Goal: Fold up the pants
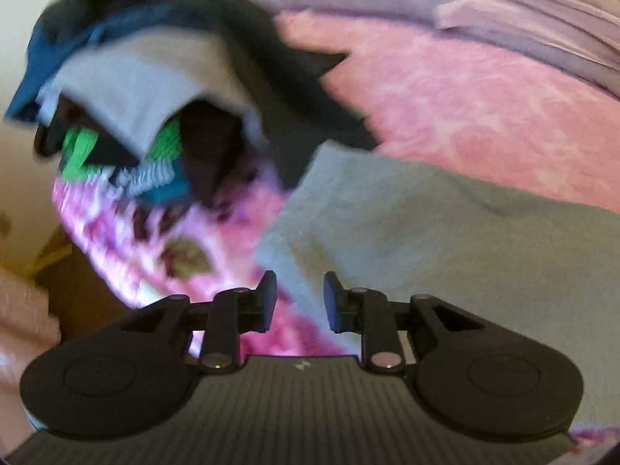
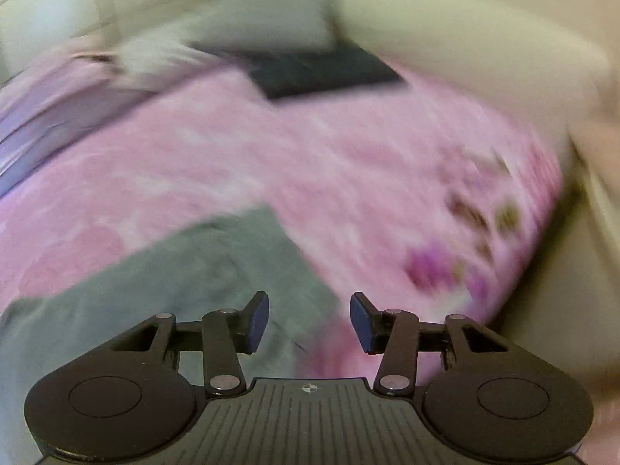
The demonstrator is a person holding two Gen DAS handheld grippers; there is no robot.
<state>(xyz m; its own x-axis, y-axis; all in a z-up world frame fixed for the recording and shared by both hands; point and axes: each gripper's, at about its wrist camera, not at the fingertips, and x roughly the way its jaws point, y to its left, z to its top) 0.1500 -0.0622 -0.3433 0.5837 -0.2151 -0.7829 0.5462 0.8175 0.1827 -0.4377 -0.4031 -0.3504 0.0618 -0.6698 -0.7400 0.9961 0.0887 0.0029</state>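
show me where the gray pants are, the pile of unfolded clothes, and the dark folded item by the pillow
gray pants (image 1: 445, 240): left wrist view, middle of the flat fabric.
pile of clothes (image 1: 147, 85): left wrist view, light gray garment on top.
dark folded item (image 2: 325, 73): right wrist view, its top face.

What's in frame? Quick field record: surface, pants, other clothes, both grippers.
surface: pink bedspread
pants: grey pants lying flat on the bedspread, near both grippers
clothes pile: heap of mixed garments at the bed's edge, blurred
folded item: dark folded garment at far end, by a pillow
left gripper: open, empty
right gripper: open, empty
image quality: motion blur in both views
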